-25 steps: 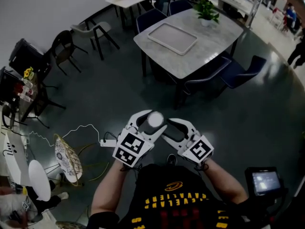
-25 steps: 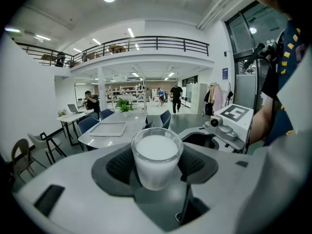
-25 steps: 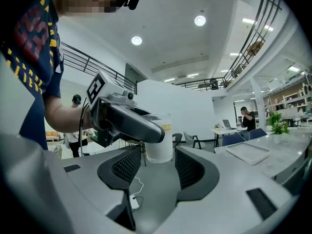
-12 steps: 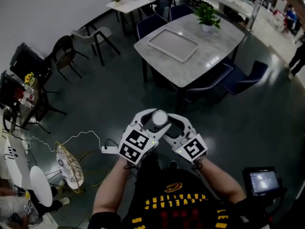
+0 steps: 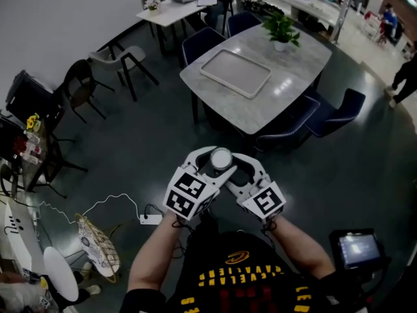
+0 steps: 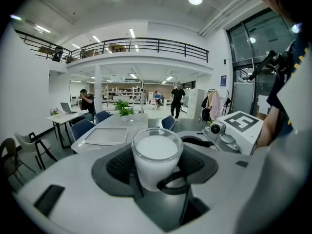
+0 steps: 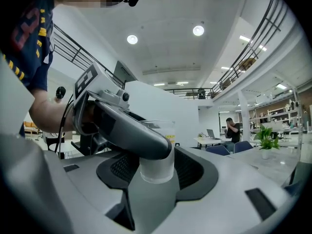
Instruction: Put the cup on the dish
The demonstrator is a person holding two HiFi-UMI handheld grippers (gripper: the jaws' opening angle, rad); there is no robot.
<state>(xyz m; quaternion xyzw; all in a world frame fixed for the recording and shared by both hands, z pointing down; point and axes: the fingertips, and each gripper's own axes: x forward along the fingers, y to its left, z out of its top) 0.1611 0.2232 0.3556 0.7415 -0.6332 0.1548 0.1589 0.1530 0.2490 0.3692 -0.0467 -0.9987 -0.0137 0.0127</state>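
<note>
- Gripping one cup (image 6: 157, 152) together, the left tool (image 6: 157, 168) and the right tool (image 7: 156, 168) are each pressing both jaws against its wall. It is hanging upright in mid air at the centre of the head view, in front of the person's chest.
- Yellow lettering (image 5: 238, 276) is showing on the person's dark shirt at the bottom of the head view, upside down and too blurred to read.
- Two black-and-white square markers (image 5: 189, 194) are facing up, one per tool, carrying patterns and no words.
- One tray-shaped dish (image 5: 234, 72) is lying on the grey bench (image 5: 293, 77) in the upper middle of the head view, well apart from the cup. One potted plant (image 5: 281, 28) is standing near it, and four blue chairs (image 5: 335, 106) are standing around the bench.
- One small screen (image 5: 356, 248) is glowing at the lower right, its content unreadable.
- The left tool's jaw is crossing in front of the cup in the right gripper view, hiding part of its wall.
- The cup's inside is looking white, and whether that is liquid or frosted glass is hard to make out.
</note>
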